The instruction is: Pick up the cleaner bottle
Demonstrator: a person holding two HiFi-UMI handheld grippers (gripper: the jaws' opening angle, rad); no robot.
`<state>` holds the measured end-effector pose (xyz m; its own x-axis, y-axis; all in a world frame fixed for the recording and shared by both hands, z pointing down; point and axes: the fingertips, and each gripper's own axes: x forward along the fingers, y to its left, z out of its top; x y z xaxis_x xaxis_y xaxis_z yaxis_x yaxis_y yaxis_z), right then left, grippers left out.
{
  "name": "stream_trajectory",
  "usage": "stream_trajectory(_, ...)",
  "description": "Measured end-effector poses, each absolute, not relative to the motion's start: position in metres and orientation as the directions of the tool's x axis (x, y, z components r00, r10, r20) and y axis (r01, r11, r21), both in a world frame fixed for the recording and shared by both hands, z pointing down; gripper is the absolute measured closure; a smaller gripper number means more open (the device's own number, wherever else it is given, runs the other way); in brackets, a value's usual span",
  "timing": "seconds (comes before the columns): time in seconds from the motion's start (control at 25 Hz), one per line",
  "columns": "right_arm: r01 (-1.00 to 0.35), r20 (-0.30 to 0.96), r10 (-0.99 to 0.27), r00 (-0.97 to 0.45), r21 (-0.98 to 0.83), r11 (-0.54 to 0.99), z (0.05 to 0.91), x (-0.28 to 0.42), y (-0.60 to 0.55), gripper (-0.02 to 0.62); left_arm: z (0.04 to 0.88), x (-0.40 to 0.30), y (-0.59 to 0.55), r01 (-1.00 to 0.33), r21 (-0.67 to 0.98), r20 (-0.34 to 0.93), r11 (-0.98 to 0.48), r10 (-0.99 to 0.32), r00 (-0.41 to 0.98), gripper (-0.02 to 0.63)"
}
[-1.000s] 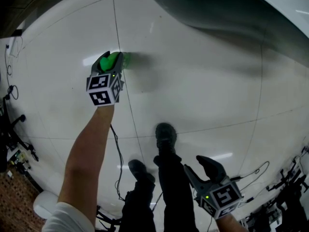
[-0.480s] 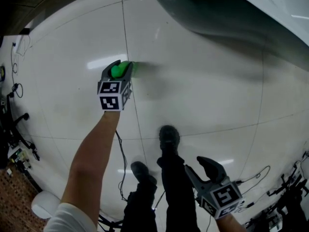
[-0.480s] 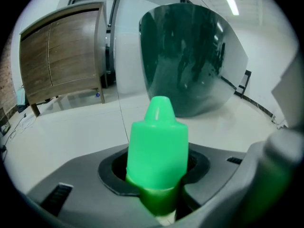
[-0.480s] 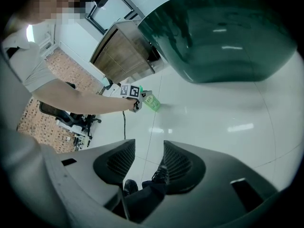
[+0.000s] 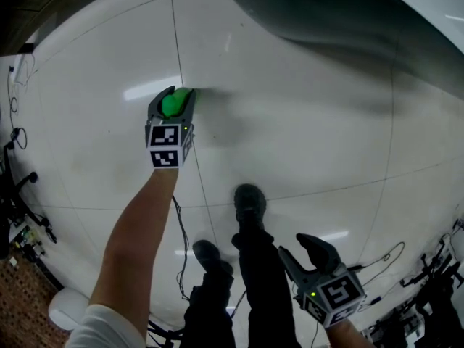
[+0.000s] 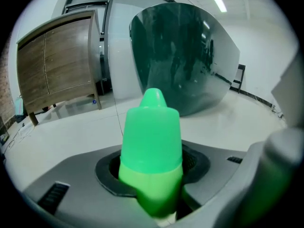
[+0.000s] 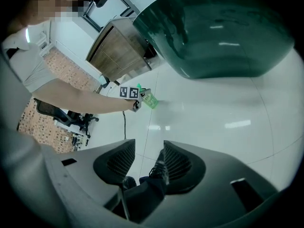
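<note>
Left tool (image 5: 174, 96) sat upper left of centre in the head view, at the end of a bare arm (image 5: 138, 230), clamped on the green bottle (image 5: 175, 106). Left gripper view: bottle filled the middle of the frame, pointed cap up, lower body wedged between the two grey jaws with pads on both sides. Those jaws had just been opening a little, bottle between them and gripped. Right gripper view showed the bottle small, upper centre-left, held in the left tool clear of the white tiled floor (image 5: 304, 136). Right tool (image 5: 304, 256) sat lower right in the head view, well apart from the bottle, jaws wide with nothing held. Only the person's dark trouser leg and shoe (image 5: 249, 201) showed through the gap in its own view. A dark green curved shell (image 5: 326, 13) ran across the top of the head view. A wooden cabinet (image 6: 57, 61) stood upper left in the left gripper view. Cables (image 5: 177, 245) lay on the floor at lower left.
</note>
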<state>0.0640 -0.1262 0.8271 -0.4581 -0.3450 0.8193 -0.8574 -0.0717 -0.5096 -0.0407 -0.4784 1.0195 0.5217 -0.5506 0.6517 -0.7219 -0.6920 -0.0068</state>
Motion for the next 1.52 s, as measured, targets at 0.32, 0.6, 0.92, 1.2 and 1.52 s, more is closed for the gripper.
stream_trajectory(0.32,-0.858,0.823,-0.334,-0.46,-0.508,-0.071,0.832,0.063,-0.127,0.399,1.027,-0.053,-0.472,-0.726,-0.021,0.656,-0.688,-0.557,0.509,0.353)
stream_trajectory(0.6,-0.861,0.835,-0.305,-0.458,-0.502,-0.079,0.839,0.064,-0.124,0.403,1.034,-0.045,-0.473,-0.697,-0.026,0.653,-0.716,-0.54,0.531,0.345)
stream_trajectory(0.92,-0.863,0.836,-0.305,-0.455,-0.499,-0.081,0.839,0.062,-0.129,0.407,1.038,-0.047,-0.481,-0.718,-0.034,0.673,-0.696,-0.547,0.498,0.433)
stream_trajectory(1.2,-0.865,0.838,-0.303,-0.454,-0.496,-0.076,0.839,0.062,-0.128,0.411,1.023,-0.053,-0.482,-0.751,0.031,0.654,-0.659,-0.555,0.514,0.439)
stream_trajectory(1.52,-0.863,0.818,-0.343,-0.462,-0.504,-0.038,0.82,0.055,-0.14,0.414,0.968,-0.057,-0.487,-0.751,0.04,0.616,-0.659,-0.576,0.538,0.439)
